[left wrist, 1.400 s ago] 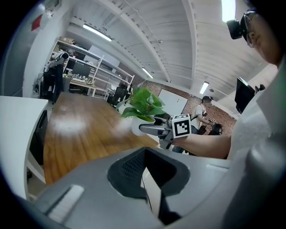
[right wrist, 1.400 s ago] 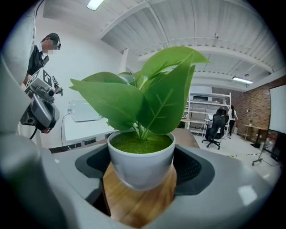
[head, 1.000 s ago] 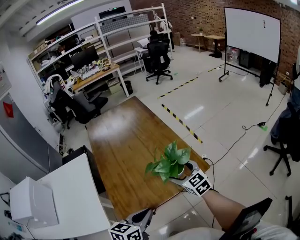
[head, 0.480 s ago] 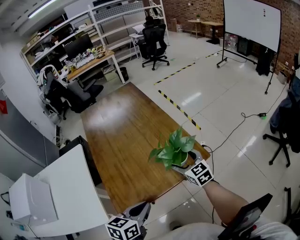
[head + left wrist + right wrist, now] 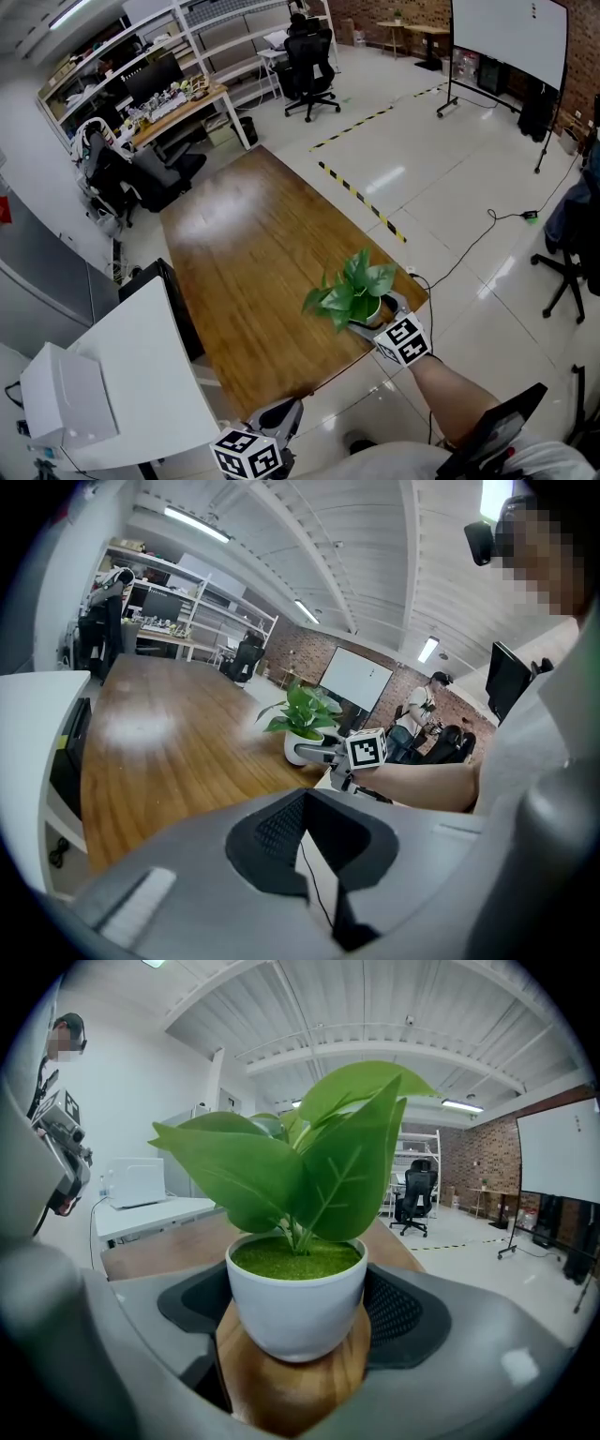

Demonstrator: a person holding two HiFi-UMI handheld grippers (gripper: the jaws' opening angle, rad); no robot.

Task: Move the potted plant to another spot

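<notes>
The potted plant (image 5: 354, 292), broad green leaves in a small white pot (image 5: 295, 1302), is at the near right corner of the long wooden table (image 5: 244, 253). My right gripper (image 5: 370, 314) is shut on the pot, with a black pad against each side of it. In the right gripper view (image 5: 295, 1327) the pot's base is right at the wood; whether it touches I cannot tell. My left gripper (image 5: 284, 414) hangs below the table's near edge, apart from the plant. Its jaws (image 5: 300, 799) meet at the tips with nothing in them. From there the plant (image 5: 302, 714) and the right gripper (image 5: 307, 752) show ahead.
A white desk (image 5: 141, 375) with a white box (image 5: 61, 403) stands left of the table. Yellow-black tape (image 5: 361, 202) and a cable (image 5: 469, 244) run over the floor on the right. Office chairs (image 5: 314, 47), shelves and a whiteboard (image 5: 511, 33) stand further off.
The right gripper has come down a little with the plant toward the table's near right corner. The left gripper has hardly moved.
</notes>
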